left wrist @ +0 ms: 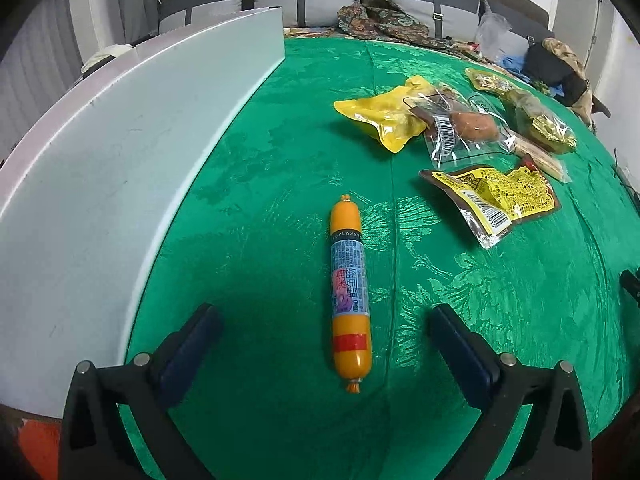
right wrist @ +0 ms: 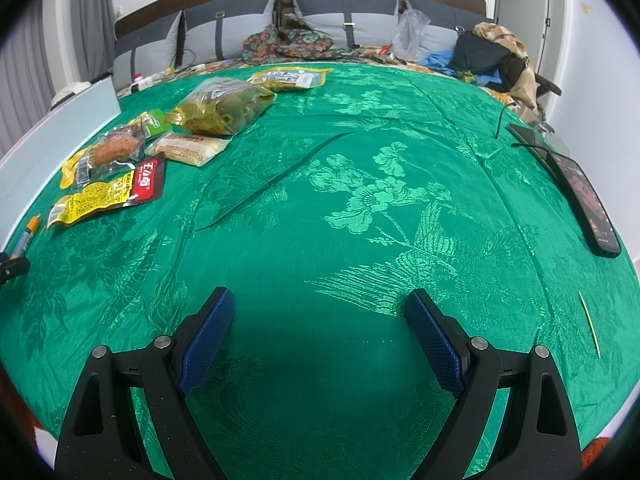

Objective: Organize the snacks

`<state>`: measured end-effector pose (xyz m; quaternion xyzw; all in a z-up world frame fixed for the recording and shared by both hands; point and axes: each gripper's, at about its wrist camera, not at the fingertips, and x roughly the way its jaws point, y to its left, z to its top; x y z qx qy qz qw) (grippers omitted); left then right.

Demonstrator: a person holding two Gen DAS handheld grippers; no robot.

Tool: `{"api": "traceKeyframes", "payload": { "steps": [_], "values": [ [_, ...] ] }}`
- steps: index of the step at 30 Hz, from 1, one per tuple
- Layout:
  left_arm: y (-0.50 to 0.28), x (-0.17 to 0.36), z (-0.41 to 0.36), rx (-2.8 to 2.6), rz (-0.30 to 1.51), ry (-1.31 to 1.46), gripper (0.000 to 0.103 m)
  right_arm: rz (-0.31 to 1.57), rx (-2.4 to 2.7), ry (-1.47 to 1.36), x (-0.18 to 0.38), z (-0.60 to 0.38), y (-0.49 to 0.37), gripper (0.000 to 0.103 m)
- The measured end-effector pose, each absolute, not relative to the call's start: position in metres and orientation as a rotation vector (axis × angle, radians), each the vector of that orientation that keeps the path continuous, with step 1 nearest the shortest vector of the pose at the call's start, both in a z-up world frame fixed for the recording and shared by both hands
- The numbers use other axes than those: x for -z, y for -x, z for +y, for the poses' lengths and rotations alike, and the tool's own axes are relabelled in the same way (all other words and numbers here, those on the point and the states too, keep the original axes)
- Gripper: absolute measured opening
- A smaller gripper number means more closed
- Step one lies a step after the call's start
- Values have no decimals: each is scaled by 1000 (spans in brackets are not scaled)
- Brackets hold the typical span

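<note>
An orange sausage stick (left wrist: 350,292) lies lengthwise on the green cloth, its near end between the fingers of my open left gripper (left wrist: 326,316), which is not touching it. Behind it to the right lie a yellow-and-brown packet (left wrist: 494,198), a clear packet with a brown snack (left wrist: 464,126) and a yellow pouch (left wrist: 386,114). My right gripper (right wrist: 320,304) is open and empty over bare cloth. In the right wrist view the snack pile sits far left: the yellow-and-brown packet (right wrist: 108,194), a bag of green olives (right wrist: 224,106), a pale bar (right wrist: 192,150). The sausage (right wrist: 28,232) shows at the left edge.
A white box wall (left wrist: 120,160) stands along the left of the cloth. A dark phone (right wrist: 584,196) with a cable lies at the right edge, a thin stick (right wrist: 590,324) near it. Pillows, clothes and bags line the back.
</note>
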<state>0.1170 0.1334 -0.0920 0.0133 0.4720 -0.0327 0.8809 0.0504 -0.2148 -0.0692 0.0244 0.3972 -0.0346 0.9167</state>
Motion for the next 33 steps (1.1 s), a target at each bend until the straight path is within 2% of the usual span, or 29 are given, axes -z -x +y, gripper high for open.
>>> {"api": "traceKeyframes", "payload": {
  "steps": [7,13,20,28,30,33],
  "values": [
    [-114,92,133,66,955,-27,103,927,18,-172,51,-180,-77,89],
    [-112,93,133,80,950,-36,103,924,-212,-67,9,-59,-154,89],
    [-108,93,134,95,950,-46,103,1048,-374,145,44,19,-208,88],
    [-110,92,133,90,959,-39,103,1023,-563,371,52,-9,-159,90],
    [-110,92,133,90,965,-39,103,999,-586,445,50,-23,-142,87],
    [-110,91,133,94,985,-40,103,891,-519,339,21,-65,-123,89]
  ]
}}
